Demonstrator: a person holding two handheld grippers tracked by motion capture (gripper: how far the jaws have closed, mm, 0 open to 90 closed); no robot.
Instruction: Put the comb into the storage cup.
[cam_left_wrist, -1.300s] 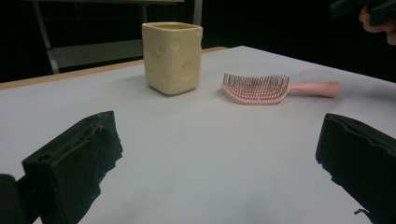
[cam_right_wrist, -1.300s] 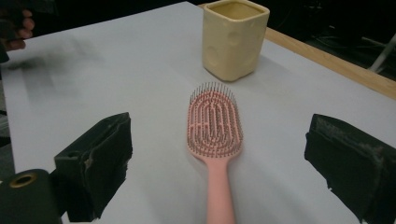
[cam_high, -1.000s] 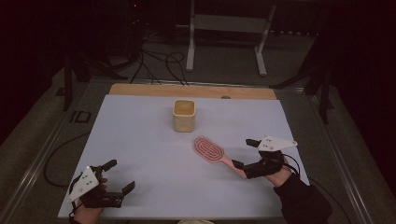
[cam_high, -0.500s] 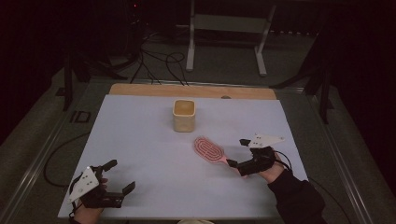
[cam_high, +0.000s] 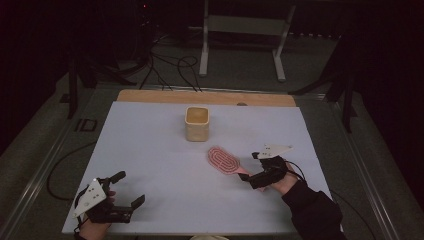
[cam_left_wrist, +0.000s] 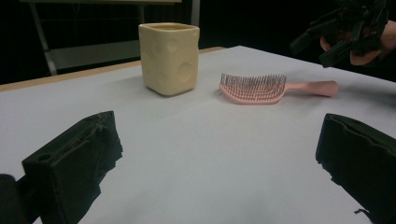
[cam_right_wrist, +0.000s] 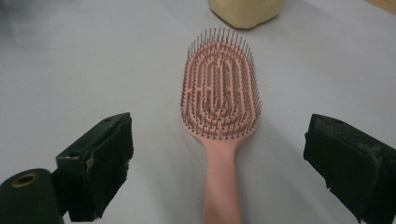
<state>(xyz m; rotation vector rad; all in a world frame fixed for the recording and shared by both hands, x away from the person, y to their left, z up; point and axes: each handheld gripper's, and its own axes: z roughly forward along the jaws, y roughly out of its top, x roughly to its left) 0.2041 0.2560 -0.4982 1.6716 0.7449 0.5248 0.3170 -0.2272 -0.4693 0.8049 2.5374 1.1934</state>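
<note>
A white-topped table (cam_high: 150, 150) is standing with a bare wooden strip (cam_high: 205, 96) running along its far edge. A cream square cup (cam_high: 197, 123) is sitting upright near the middle, and a pink hairbrush (cam_high: 225, 161) is lying bristles-up just beside it.

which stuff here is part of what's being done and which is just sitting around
In hand:
- pink hairbrush, bristles up
- right gripper, open, jaws either side of the brush handle

Lying about:
- yellow cup, beyond the brush
- left gripper, open, idle at the near table edge
- cables on the floor

Black jaws; grey plates; dark sleeve (cam_high: 314, 212)
</note>
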